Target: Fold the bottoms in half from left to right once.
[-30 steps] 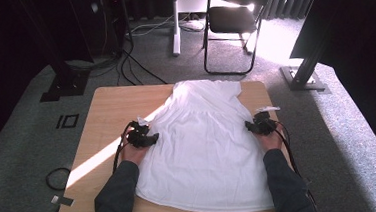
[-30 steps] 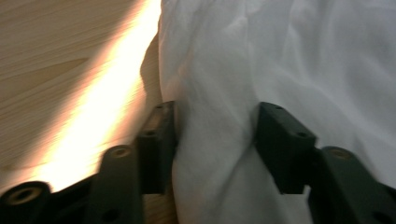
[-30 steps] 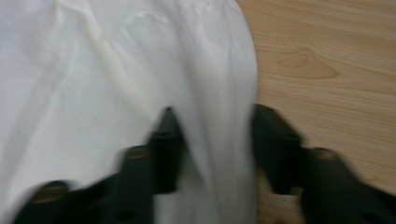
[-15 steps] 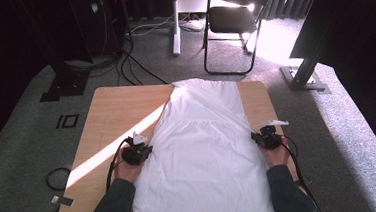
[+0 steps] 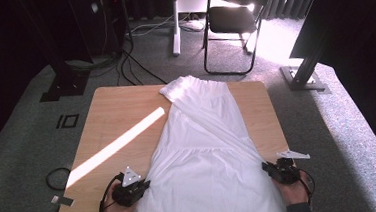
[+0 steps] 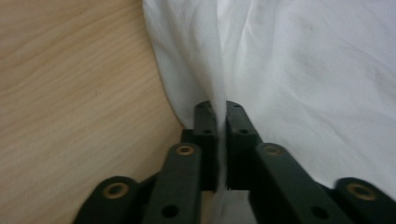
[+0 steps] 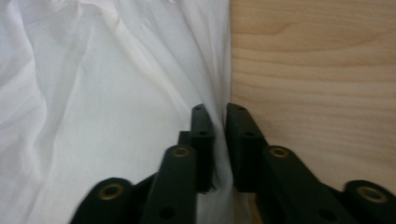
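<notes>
The white dress (image 5: 207,155) lies lengthwise on the desk (image 5: 117,121), its narrow top end far ahead of the fingers and its wide hem end down between the two grippers. The left gripper (image 5: 142,185) pinches the dress's left edge: in the left gripper view a thin fold of fabric (image 6: 218,135) runs up between its fingers (image 6: 205,135), which are clenched on it. The right gripper (image 5: 266,169) grips the opposite edge the same way, cloth (image 7: 219,140) caught between its fingers (image 7: 201,140). Both sets of jaws have just been easing open slightly, yet the fabric is between them and looks gripped. As a judgement, the dragging and straightening is well underway: the skirt is pulled fairly taut and smooth, but a diagonal fold crosses the bodice and the top remains bunched. Compared with a second ago, both hands have come back toward the person along the dress's sides, and the garment has been drawn longer and narrower.
</notes>
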`<state>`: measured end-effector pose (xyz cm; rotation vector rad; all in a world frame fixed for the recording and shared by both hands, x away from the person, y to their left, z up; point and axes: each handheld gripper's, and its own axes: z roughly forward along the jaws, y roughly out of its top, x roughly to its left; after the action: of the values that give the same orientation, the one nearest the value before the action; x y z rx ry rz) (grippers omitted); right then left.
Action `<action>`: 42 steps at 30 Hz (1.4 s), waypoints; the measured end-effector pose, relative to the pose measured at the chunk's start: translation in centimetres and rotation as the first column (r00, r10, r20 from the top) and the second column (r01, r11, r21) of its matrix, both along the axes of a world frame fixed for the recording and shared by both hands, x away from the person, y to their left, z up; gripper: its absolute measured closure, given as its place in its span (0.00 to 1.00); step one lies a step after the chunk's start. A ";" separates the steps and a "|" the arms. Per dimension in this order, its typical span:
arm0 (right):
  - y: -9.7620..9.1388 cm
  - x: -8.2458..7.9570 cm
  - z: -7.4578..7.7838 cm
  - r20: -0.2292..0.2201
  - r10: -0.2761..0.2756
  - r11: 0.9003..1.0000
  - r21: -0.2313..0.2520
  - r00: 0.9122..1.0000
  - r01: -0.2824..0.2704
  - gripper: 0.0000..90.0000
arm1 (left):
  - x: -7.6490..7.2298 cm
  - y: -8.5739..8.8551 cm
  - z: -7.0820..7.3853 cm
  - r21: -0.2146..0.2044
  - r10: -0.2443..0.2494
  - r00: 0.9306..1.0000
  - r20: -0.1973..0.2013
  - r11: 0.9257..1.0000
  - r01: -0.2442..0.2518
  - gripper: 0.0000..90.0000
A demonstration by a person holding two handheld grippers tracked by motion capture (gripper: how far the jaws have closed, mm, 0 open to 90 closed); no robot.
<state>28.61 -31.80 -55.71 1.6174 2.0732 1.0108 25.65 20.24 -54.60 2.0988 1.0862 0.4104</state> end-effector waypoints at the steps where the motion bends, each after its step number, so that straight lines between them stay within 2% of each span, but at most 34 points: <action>1: 0.0 0.0 0.2 0.016 0.001 1.000 -0.011 1.000 -0.001 0.69 | 0.2 0.3 0.4 -0.030 0.007 1.000 0.001 1.000 -0.007 0.69; 2: 0.1 0.1 0.4 0.032 0.015 1.000 -0.023 0.999 -0.014 0.62 | 0.6 0.6 1.1 -0.039 0.015 1.000 0.016 0.999 -0.014 0.64; 3: 0.4 0.6 0.7 0.027 0.026 0.999 -0.025 0.999 -0.025 0.55 | 0.9 0.7 1.6 -0.039 0.022 0.999 0.030 0.999 -0.021 0.59; 5: 1.1 1.4 1.5 0.058 0.047 0.998 -0.054 0.997 -0.044 0.47 | 1.9 0.8 2.9 -0.036 0.035 0.997 0.063 0.999 -0.033 0.55; 8: 3.4 3.3 3.0 0.102 0.116 0.989 -0.106 0.988 -0.105 0.42 | 4.0 0.2 4.4 -0.026 0.033 0.994 0.102 0.999 -0.031 0.54; 9: 3.4 3.3 3.0 0.102 0.116 0.989 -0.106 0.988 -0.105 0.42 | 4.0 0.2 4.4 -0.026 0.033 0.994 0.102 0.999 -0.031 0.53; 10: 4.3 4.1 3.4 0.118 0.146 0.983 -0.127 0.982 -0.131 0.42 | 6.1 -0.8 4.8 -0.005 0.018 0.993 0.120 1.000 -0.018 0.53; 11: 6.5 6.1 3.9 0.129 0.195 0.972 -0.159 0.972 -0.174 0.43 | 6.8 -1.2 4.8 -0.005 0.011 0.993 0.114 1.000 -0.011 0.53; 12: 7.2 6.8 3.9 0.130 0.213 0.967 -0.166 0.968 -0.191 0.43 | 7.8 -1.9 4.6 -0.010 0.003 0.995 0.103 1.000 -0.002 0.54; 14: 9.1 8.7 3.7 0.118 0.245 0.958 -0.181 0.962 -0.221 0.42 | 9.5 -3.4 3.8 0.006 -0.015 0.995 0.096 1.000 0.014 0.54; 15: 9.1 8.7 3.7 0.118 0.245 0.958 -0.181 0.962 -0.221 0.42 | 9.5 -3.4 3.8 0.006 -0.015 0.995 0.096 1.000 0.014 0.54; 16: 10.0 9.6 3.5 0.106 0.254 0.955 -0.184 0.961 -0.232 0.41 | 11.1 -5.0 2.6 0.028 -0.031 0.997 0.067 0.999 0.029 0.54; 17: 11.7 11.4 2.8 0.079 0.271 0.949 -0.191 0.959 -0.252 0.39 | 11.6 -5.7 2.0 0.047 -0.035 0.998 0.059 0.998 0.032 0.54; 19: 12.7 12.6 2.2 0.070 0.272 0.936 -0.250 0.960 -0.247 0.43 | 12.2 -6.5 1.0 0.103 -0.036 0.998 0.045 0.994 0.031 0.55; 20: 12.8 13.0 2.0 0.073 0.263 0.928 -0.293 0.962 -0.231 0.46 | 12.3 -6.7 0.5 0.119 -0.031 0.999 0.035 0.993 0.027 0.57; 21: 12.5 13.4 1.9 0.076 0.244 0.925 -0.318 0.967 -0.209 0.50 | 12.4 -6.7 0.2 0.125 -0.029 0.999 0.028 0.992 0.026 0.59; 23: 10.9 14.1 2.1 0.085 0.168 0.936 -0.327 0.982 -0.132 0.65 | 12.3 -6.5 0.0 0.114 -0.034 0.999 0.026 0.993 0.031 0.66; 24: 9.9 14.4 2.2 0.090 0.139 0.942 -0.320 0.986 -0.103 0.76 | 12.3 -6.4 0.1 0.121 -0.037 0.999 0.026 0.992 0.033 0.72; 26: 7.7 15.0 2.3 0.090 0.087 0.957 -0.284 0.992 -0.058 0.94 | 12.3 -6.2 0.1 0.135 -0.041 0.999 0.030 0.990 0.037 0.81; 28: 5.7 15.4 2.2 0.074 0.041 0.972 -0.236 0.996 -0.022 0.95 | 12.3 -6.2 0.0 0.132 -0.042 0.998 0.038 0.991 0.037 0.85; 30: 4.7 15.5 1.8 0.066 0.007 0.978 -0.210 0.998 0.007 0.94 | 12.4 -6.1 0.0 0.130 -0.043 0.998 0.041 0.991 0.037 0.89; 31: 4.7 15.5 1.8 0.066 0.007 0.978 -0.210 0.998 0.007 0.94 | 12.4 -6.1 0.0 0.130 -0.043 0.998 0.041 0.991 0.037 0.90; 32: 4.6 15.5 0.9 0.042 0.023 0.981 -0.194 0.999 -0.014 0.94 | 12.3 -6.2 -0.1 0.137 -0.047 0.998 0.051 0.990 0.039 0.91; 34: 4.6 15.2 0.5 0.060 0.026 0.984 -0.179 0.998 -0.015 0.94 | 12.0 -6.1 -0.2 0.135 -0.045 0.997 0.061 0.990 0.036 0.93; 36: 4.4 14.8 0.4 0.053 0.011 0.992 -0.126 0.999 -0.005 0.93 | 11.4 -5.9 -0.2 0.129 -0.036 0.997 0.065 0.991 0.027 0.94; 39: 4.5 13.9 0.3 0.056 0.024 0.993 -0.117 0.998 -0.017 0.93 | 9.8 -5.4 -0.3 0.117 -0.033 0.997 0.063 0.993 0.026 0.94; 42: 4.8 11.8 0.3 0.052 0.044 0.992 -0.118 0.998 -0.037 0.92 | 7.5 -4.9 -0.5 0.099 -0.035 0.998 0.059 0.995 0.029 0.94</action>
<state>40.39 -27.02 -55.43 1.4798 2.0956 0.9174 33.10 15.34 -55.08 2.1718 1.0145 0.5181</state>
